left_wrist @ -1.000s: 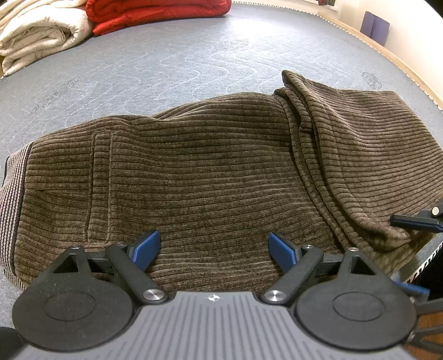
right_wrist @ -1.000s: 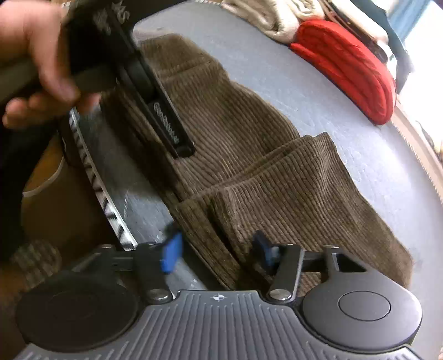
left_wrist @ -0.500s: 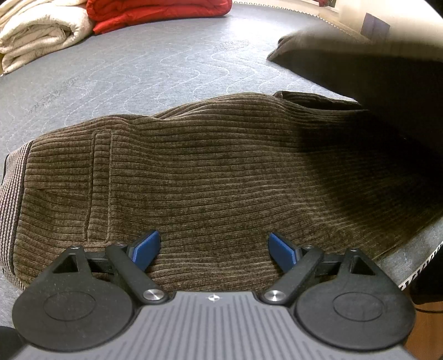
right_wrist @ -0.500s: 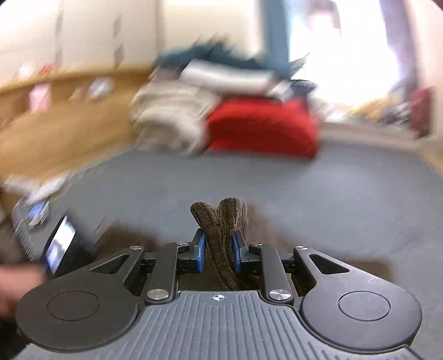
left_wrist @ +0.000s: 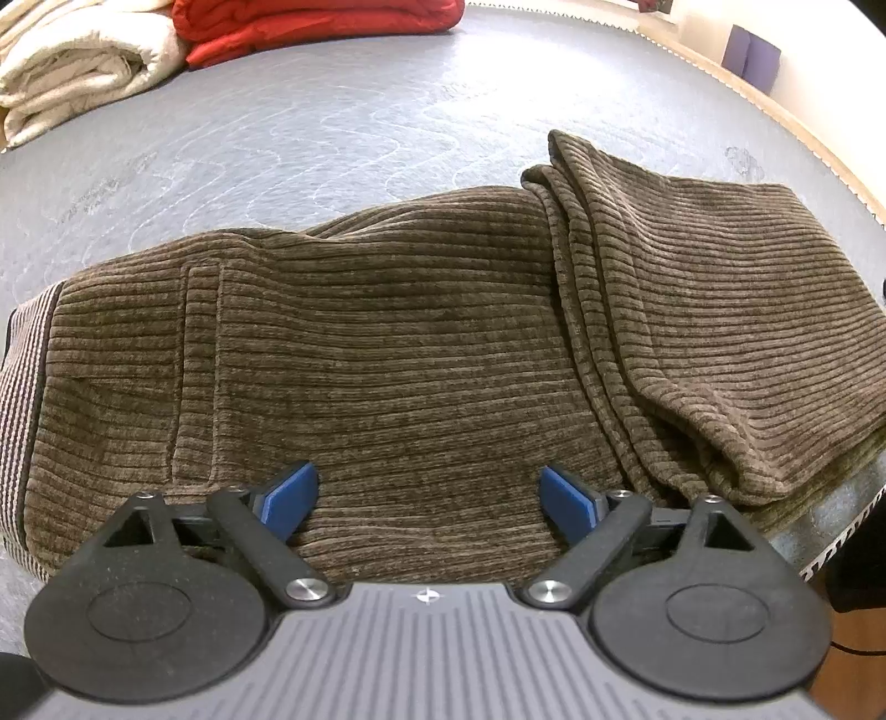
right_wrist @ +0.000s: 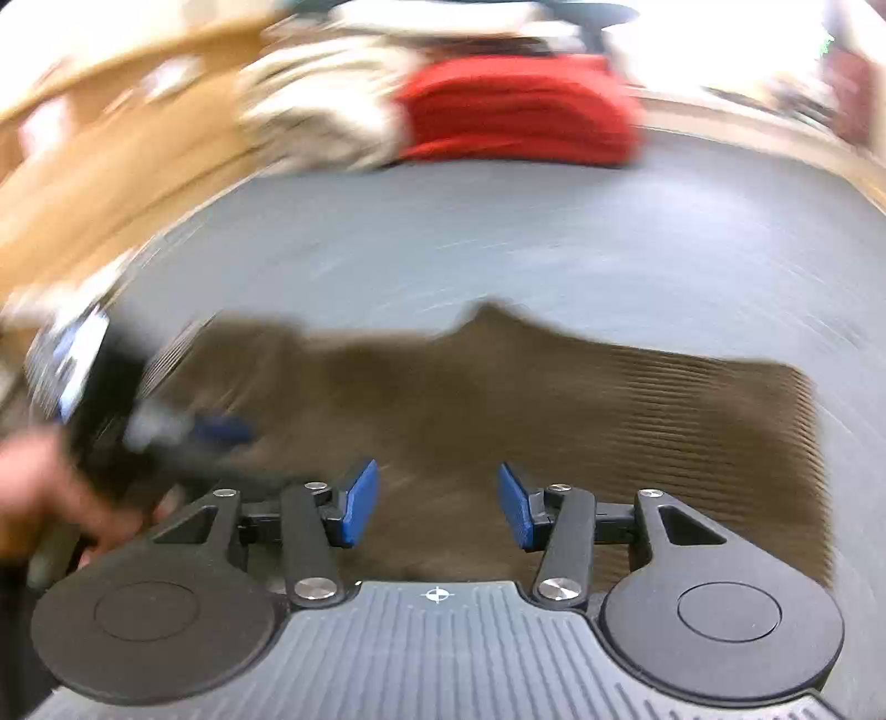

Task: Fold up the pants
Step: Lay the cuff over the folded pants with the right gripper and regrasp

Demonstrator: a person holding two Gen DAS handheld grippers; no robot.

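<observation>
Pants (left_wrist: 387, 354): brown corduroy, lying across the grey mattress (left_wrist: 343, 127) in the centre of my left view; leg ends folded back on top at the right, striped waistband at the far left edge.
Left gripper (left_wrist: 426, 493): fingers wide, hovering just above the cloth — nothing pinched.
Right gripper (right_wrist: 437, 504): blurred view; fingers opening, no cloth between them, pants spread beyond.
Hand (right_wrist: 39, 498): lower left of my right view, on the other tool.
Background: red blanket (left_wrist: 315, 22) and cream blanket (left_wrist: 77, 61), upper left.
</observation>
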